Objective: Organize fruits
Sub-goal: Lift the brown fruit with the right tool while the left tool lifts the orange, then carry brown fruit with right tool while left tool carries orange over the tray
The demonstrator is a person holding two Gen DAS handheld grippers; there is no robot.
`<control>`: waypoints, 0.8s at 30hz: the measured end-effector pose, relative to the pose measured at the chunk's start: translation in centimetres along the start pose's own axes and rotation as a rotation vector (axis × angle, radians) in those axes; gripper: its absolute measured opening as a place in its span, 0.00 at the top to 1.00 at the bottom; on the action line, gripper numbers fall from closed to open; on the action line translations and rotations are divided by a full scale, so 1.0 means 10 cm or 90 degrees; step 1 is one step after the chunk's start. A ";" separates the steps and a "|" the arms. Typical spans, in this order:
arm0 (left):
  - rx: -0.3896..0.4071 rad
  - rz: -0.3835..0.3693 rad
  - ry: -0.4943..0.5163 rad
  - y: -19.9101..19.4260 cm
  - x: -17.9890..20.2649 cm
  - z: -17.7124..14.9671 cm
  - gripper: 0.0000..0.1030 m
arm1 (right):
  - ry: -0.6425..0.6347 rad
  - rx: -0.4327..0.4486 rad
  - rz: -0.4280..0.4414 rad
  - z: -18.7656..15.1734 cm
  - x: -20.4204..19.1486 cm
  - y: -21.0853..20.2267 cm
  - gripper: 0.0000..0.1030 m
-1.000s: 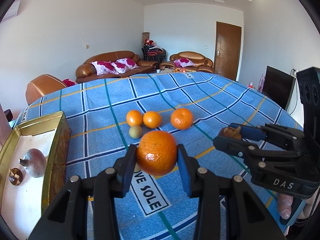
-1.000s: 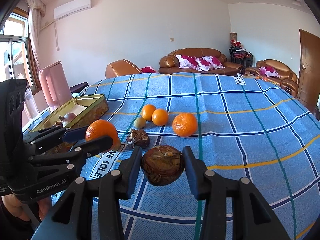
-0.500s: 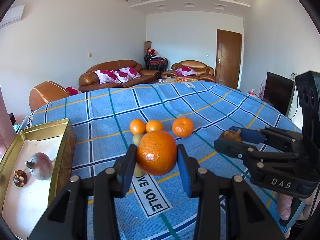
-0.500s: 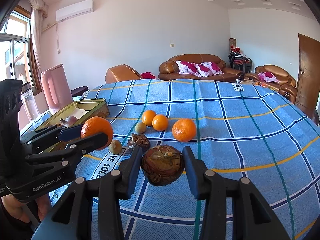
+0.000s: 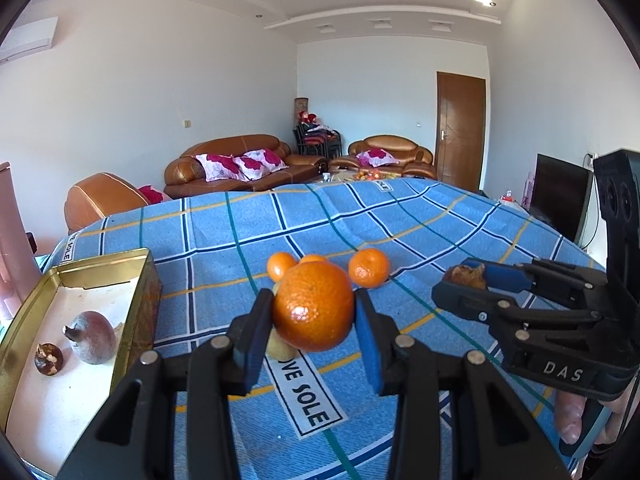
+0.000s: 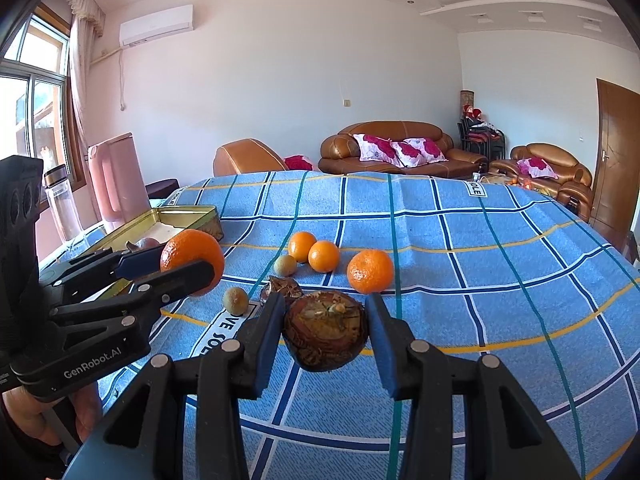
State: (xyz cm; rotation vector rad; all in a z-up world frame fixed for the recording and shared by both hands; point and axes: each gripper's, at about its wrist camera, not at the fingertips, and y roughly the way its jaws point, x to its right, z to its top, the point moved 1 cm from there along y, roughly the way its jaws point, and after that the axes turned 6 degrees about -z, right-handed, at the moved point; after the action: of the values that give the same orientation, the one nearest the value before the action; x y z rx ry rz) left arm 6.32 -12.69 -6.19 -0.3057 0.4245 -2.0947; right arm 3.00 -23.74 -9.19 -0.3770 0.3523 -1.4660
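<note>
My left gripper (image 5: 313,322) is shut on a large orange (image 5: 313,311), held above the blue checked cloth; it also shows in the right wrist view (image 6: 191,261). My right gripper (image 6: 326,330) is shut on a dark brown dried fruit (image 6: 325,331), seen from the side in the left wrist view (image 5: 466,277). On the cloth lie three small oranges (image 6: 303,245) (image 6: 323,256) (image 6: 369,266), two small greenish fruits (image 6: 285,265) (image 6: 235,300) and a brown cracked fruit (image 6: 281,289). The gold tin (image 5: 147,280) at left holds a reddish pear-shaped fruit (image 5: 93,342) and a small brown one (image 5: 48,359).
A pink jug (image 6: 117,178) and a clear bottle (image 6: 61,204) stand beyond the tin at the table's left edge. Brown sofas (image 6: 394,152) and a door (image 5: 460,128) are far behind. A white label strip (image 5: 308,392) lies on the cloth.
Both views have tilted upward a little, showing more ceiling. Each gripper keeps its fruit lifted; the tin now sits nearer to the left gripper's left side.
</note>
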 end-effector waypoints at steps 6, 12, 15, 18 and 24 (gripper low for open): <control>0.013 0.005 -0.001 -0.04 0.00 0.00 0.60 | -0.006 0.019 0.002 0.00 -0.02 -0.06 0.57; 0.025 0.011 0.003 -0.08 0.01 0.00 0.60 | -0.005 0.033 0.002 0.00 -0.03 -0.09 0.57; 0.028 0.014 0.000 -0.10 0.00 -0.01 0.60 | -0.003 0.040 0.005 0.00 -0.03 -0.11 0.57; 0.027 0.025 -0.003 -0.14 -0.04 -0.02 0.60 | -0.002 0.041 0.013 0.00 -0.05 -0.12 0.57; 0.022 0.056 -0.022 -0.25 -0.23 -0.04 0.60 | -0.011 0.039 0.031 0.06 -0.16 -0.08 0.57</control>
State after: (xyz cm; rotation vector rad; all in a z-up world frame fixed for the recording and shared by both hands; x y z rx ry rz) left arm 5.50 -9.40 -5.63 -0.2968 0.3754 -2.0052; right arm 2.47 -22.15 -8.26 -0.3294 0.3009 -1.4225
